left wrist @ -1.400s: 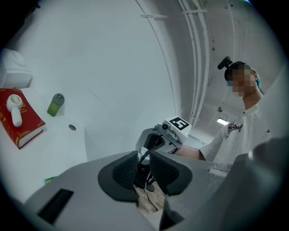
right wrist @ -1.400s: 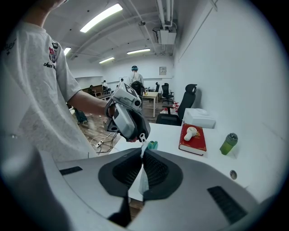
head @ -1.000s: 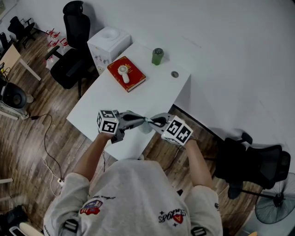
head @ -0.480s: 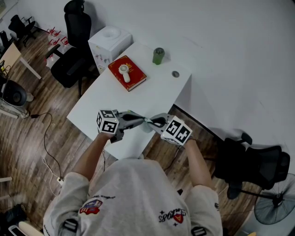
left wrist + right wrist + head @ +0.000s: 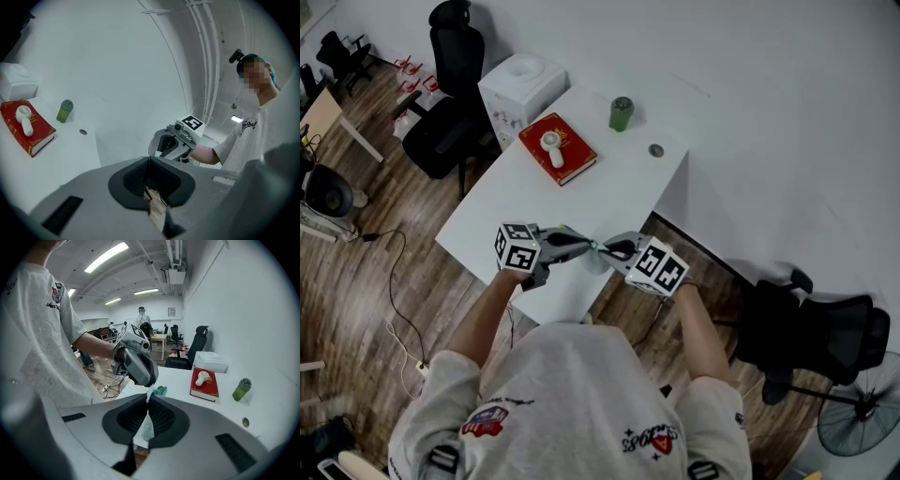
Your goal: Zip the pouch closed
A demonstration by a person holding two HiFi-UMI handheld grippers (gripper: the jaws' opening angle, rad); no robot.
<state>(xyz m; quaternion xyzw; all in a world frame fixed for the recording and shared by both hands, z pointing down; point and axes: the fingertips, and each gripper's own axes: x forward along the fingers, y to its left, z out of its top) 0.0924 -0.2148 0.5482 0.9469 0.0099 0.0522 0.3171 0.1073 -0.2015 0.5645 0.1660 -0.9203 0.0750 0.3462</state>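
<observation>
Shirt (image 5: 572, 394) reads "SPORTS"; left tool (image 5: 584, 246) and right tool (image 5: 609, 251) grip pouch (image 5: 146, 423).

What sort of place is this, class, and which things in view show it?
Most likely an office or lab workroom: a white desk, black swivel chairs on a wood-look floor, and ceiling strip lights over more desks in the right gripper view.
</observation>
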